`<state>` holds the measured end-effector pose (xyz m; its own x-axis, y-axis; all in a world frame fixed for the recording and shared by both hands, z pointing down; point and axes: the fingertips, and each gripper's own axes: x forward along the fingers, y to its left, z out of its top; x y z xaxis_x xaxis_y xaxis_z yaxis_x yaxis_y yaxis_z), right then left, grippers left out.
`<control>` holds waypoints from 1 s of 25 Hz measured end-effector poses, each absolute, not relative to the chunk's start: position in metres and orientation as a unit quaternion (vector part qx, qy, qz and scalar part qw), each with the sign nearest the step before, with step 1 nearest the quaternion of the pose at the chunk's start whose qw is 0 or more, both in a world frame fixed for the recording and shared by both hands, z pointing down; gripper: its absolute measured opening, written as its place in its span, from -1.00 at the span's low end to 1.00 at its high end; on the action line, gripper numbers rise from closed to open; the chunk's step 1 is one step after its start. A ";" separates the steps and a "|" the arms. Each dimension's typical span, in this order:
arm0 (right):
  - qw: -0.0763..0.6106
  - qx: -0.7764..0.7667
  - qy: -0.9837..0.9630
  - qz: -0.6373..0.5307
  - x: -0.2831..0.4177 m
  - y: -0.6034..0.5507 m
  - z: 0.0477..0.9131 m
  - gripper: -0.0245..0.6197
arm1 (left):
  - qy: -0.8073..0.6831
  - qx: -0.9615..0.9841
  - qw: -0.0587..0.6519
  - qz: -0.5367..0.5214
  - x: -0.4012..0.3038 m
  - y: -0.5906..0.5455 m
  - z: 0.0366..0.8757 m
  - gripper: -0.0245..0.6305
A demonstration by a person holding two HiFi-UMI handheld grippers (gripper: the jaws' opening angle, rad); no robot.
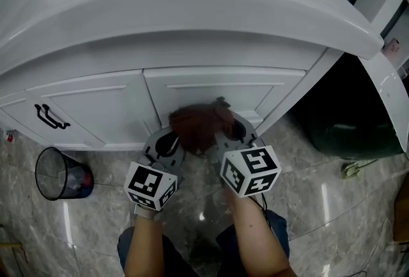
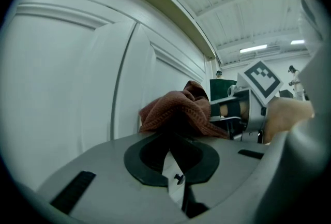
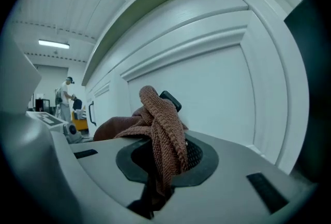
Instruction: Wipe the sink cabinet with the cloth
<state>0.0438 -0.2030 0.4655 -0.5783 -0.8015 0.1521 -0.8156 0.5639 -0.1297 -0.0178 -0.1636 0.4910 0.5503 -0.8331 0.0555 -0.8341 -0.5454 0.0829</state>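
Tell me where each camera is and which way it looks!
Head view: on the person's head, looking steeply down at the white sink cabinet, both forearms, the left gripper and the right gripper.
Left gripper view: on the left gripper, looking along its jaws at the brown cloth and a cabinet door; the right gripper shows too.
Right gripper view: on the right gripper, looking at the cloth in its jaws and the door.
Shared: all see the cloth.

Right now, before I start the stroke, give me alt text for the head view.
The left gripper and right gripper together hold a brown cloth at the foot of a white cabinet door, under the sink counter. A wire bin stands on the floor at left.
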 end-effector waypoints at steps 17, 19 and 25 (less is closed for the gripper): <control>0.196 0.450 -0.870 0.052 0.103 -0.198 0.460 -0.74 | -0.470 0.880 0.060 -0.019 -0.023 -0.167 0.489 -0.89; 0.214 0.425 -0.878 0.045 0.097 -0.192 0.460 -0.74 | -0.469 0.881 0.061 -0.022 -0.024 -0.166 0.488 -0.89; 0.250 0.275 -0.925 0.074 0.056 -0.161 0.480 -0.74 | -0.476 0.877 0.060 -0.025 -0.035 -0.166 0.487 -0.89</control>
